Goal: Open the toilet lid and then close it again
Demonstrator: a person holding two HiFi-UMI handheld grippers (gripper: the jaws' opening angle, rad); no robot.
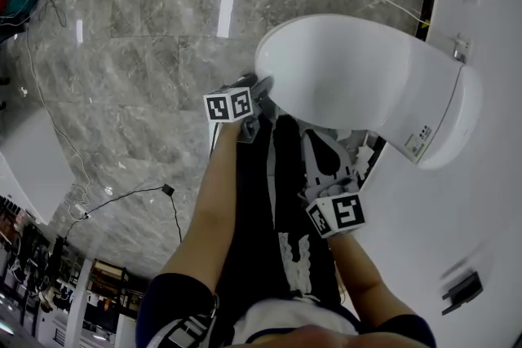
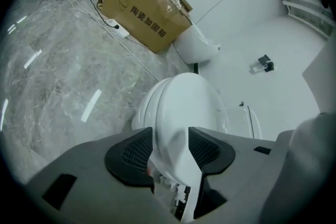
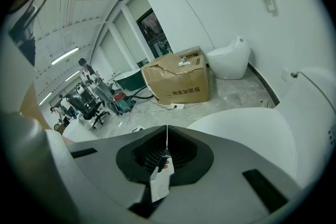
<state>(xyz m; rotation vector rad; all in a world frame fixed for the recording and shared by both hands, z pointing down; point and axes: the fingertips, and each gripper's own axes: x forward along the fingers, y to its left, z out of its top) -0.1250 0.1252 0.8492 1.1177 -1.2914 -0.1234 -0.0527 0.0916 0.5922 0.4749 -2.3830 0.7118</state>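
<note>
The white toilet [image 1: 444,118] stands against the wall with its lid [image 1: 342,69] down flat. My left gripper [image 1: 263,84] is at the lid's front edge. In the left gripper view its jaws [image 2: 170,136] stand wide, and the rounded front of the lid [image 2: 184,102] lies between the pads; I see no squeeze on it. My right gripper [image 1: 325,138] hangs lower, beside the toilet's near side and close to my body. It [image 3: 167,139] is shut with nothing between the jaws, and the lid [image 3: 247,134] lies to its right.
A brown cardboard box [image 2: 142,8] [image 3: 178,81] sits on the grey marble floor beyond the toilet, next to a second white fixture [image 2: 197,47] [image 3: 229,63]. Cables [image 1: 139,196] trail over the floor. The curved white wall [image 1: 481,4] runs behind the toilet.
</note>
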